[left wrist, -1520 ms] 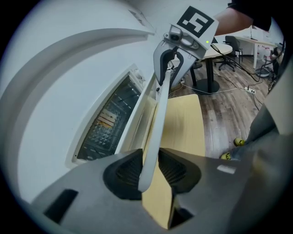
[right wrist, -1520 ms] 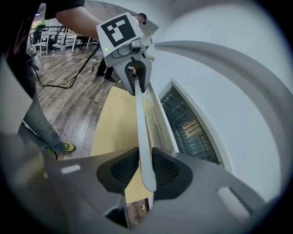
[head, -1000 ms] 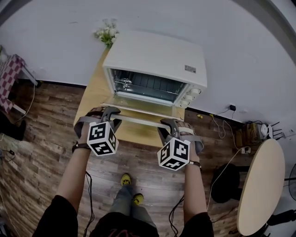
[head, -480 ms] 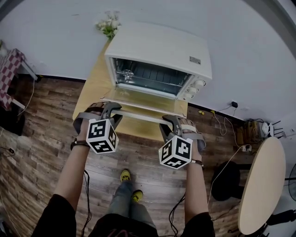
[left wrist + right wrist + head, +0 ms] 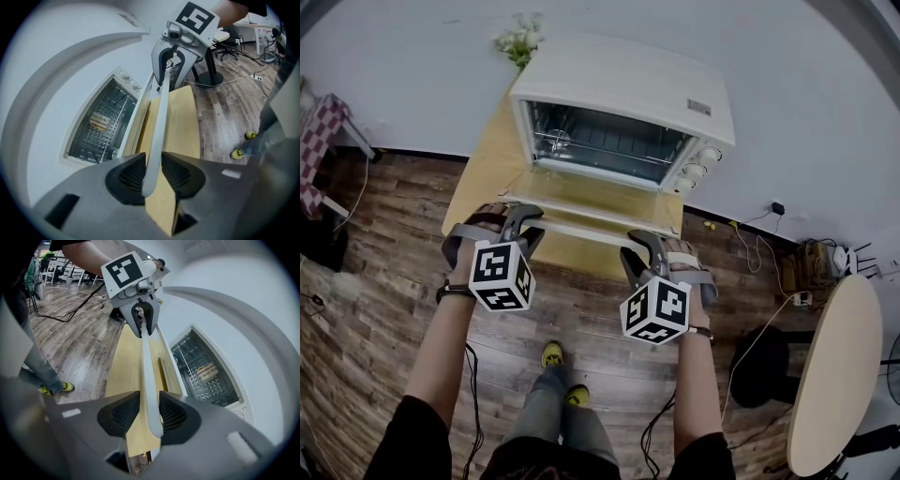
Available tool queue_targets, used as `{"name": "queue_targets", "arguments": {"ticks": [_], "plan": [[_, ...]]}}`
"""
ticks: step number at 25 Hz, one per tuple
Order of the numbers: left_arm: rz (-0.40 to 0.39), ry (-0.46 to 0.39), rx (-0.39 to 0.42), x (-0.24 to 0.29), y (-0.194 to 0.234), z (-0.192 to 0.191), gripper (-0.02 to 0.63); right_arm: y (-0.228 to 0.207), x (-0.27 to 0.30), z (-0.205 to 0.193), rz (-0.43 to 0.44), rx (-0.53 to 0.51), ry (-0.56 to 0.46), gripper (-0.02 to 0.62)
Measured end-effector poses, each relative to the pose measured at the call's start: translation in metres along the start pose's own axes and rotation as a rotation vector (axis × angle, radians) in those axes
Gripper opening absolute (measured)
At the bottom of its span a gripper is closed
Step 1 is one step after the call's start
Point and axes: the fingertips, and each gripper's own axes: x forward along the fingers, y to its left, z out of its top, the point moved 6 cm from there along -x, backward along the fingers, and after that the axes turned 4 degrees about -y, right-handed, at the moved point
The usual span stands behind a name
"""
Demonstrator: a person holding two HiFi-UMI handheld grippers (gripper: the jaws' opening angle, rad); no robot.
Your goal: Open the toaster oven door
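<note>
One toaster oven (image 5: 628, 94) stands on one wooden table (image 5: 486, 178), its single door (image 5: 595, 200) dropped open and level. Two grippers meet the one handle (image 5: 581, 232). The left gripper (image 5: 525, 221) clamps it, while the right gripper (image 5: 639, 248) has just been opening its jaws, which straddle it loosely.

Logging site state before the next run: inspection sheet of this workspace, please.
Surface: wooden table, toaster oven on it.
Job's things: door folded down; handle runs between both grippers.
Clutter: flowers behind oven; pale ridged item inside oven.
Grippers: left gripper shut on handle; right gripper jaws have just been opening, handle between them.
Cables: cables on floor, right of table.
Surroundings: wood floor; round table at right.
</note>
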Motion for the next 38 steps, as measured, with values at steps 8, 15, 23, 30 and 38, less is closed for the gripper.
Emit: {"name": "queue_targets", "arguments": {"ticks": [8,15,23,30,38], "plan": [[0.01,0.003,0.032,0.006,-0.023,-0.005,0.133,0.022,0.004,-0.007,-0.014,-0.018,-0.008,0.155],[0.036,0.006,0.047,0.011,-0.034,-0.01,0.149,0.034,0.009,-0.008,-0.033,-0.021,-0.02,0.163],[0.055,-0.003,0.068,0.018,-0.056,-0.015,0.196,0.054,0.014,-0.015,-0.054,-0.008,-0.034,0.192],[0.081,-0.005,0.082,0.025,-0.073,-0.021,0.235,0.07,0.021,-0.019,-0.081,-0.004,-0.052,0.22],[0.114,-0.003,0.1,0.036,-0.091,-0.027,0.256,0.088,0.03,-0.028,-0.115,-0.033,-0.067,0.242]]}}
